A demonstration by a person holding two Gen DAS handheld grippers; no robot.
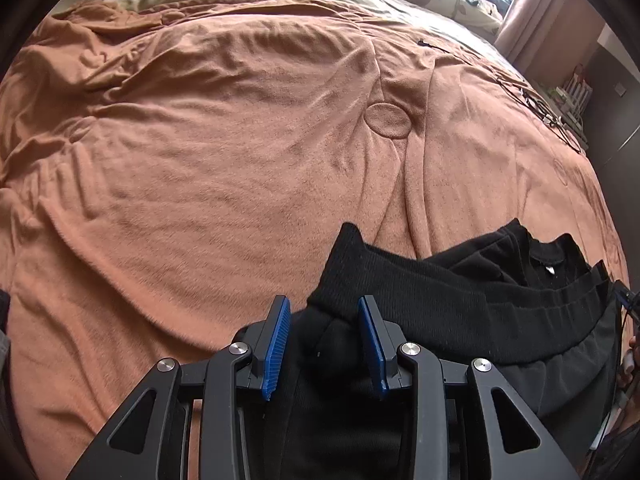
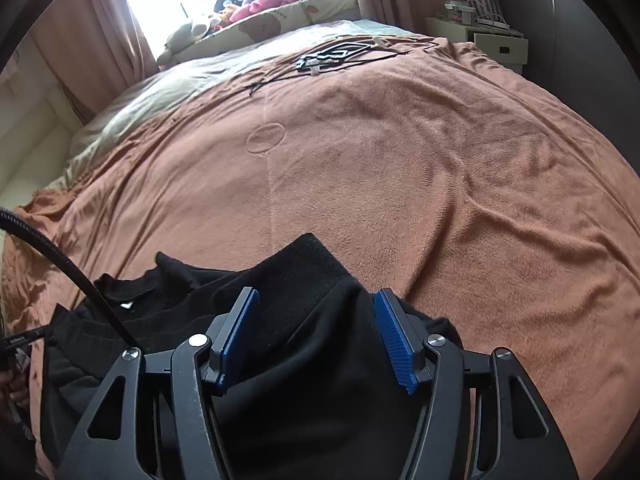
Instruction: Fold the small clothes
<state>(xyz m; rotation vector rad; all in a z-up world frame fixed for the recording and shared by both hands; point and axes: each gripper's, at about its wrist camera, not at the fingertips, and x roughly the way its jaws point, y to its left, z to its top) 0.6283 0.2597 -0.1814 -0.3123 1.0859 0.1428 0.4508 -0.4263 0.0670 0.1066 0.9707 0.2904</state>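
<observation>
Orange blanket [image 2: 400, 184] covers the bed, with black clothes [image 1: 460, 292] bunched at its near edge. Left hand-held gripper [image 1: 324, 344] stands part open, black fabric between its blue pads [image 1: 276, 344]; whether they pinch it I cannot tell. Right hand-held gripper [image 2: 316, 340] gapes wider over the same heap, not gripping.

Black tongs [image 1: 324, 312], blue ribbed pads [image 2: 396, 344], silver screws, black braided cable [image 2: 60, 256]
</observation>
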